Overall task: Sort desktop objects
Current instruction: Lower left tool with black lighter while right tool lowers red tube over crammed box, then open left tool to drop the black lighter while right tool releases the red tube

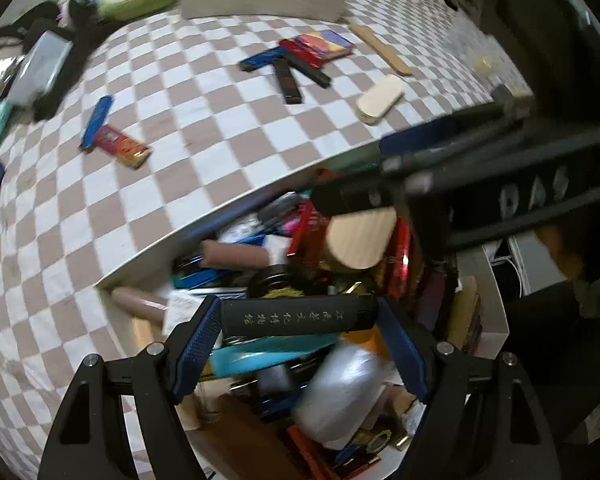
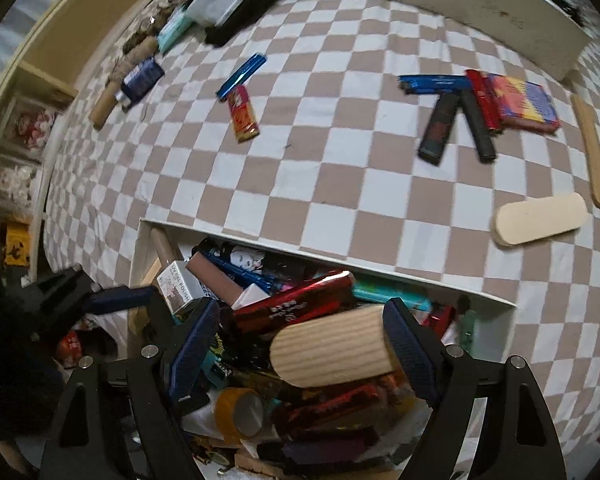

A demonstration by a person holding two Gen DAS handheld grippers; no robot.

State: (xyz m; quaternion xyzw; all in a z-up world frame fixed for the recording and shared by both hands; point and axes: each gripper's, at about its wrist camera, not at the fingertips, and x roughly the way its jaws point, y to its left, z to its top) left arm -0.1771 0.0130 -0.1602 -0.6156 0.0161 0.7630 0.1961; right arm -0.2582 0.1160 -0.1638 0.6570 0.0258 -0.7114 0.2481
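We see the checkered bench (image 2: 300, 168) filling the upper frame, and the cluttered white box (image 2: 380, 270) low centre. Our right gripper (image 2: 300, 344) has its fingers clamped on a wooden block (image 2: 332, 350) above the box; our left gripper (image 1: 298, 340) has its fingers clamped on a black lighter (image 1: 296, 316).

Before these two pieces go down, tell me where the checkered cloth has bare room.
The widest free patch is mid-cloth, between the blue lighter and red snack bar on one side and the fan of lighters on the other, reaching down to the box's far wall. The cloth around the wooden oval is tighter. The box itself is crammed.
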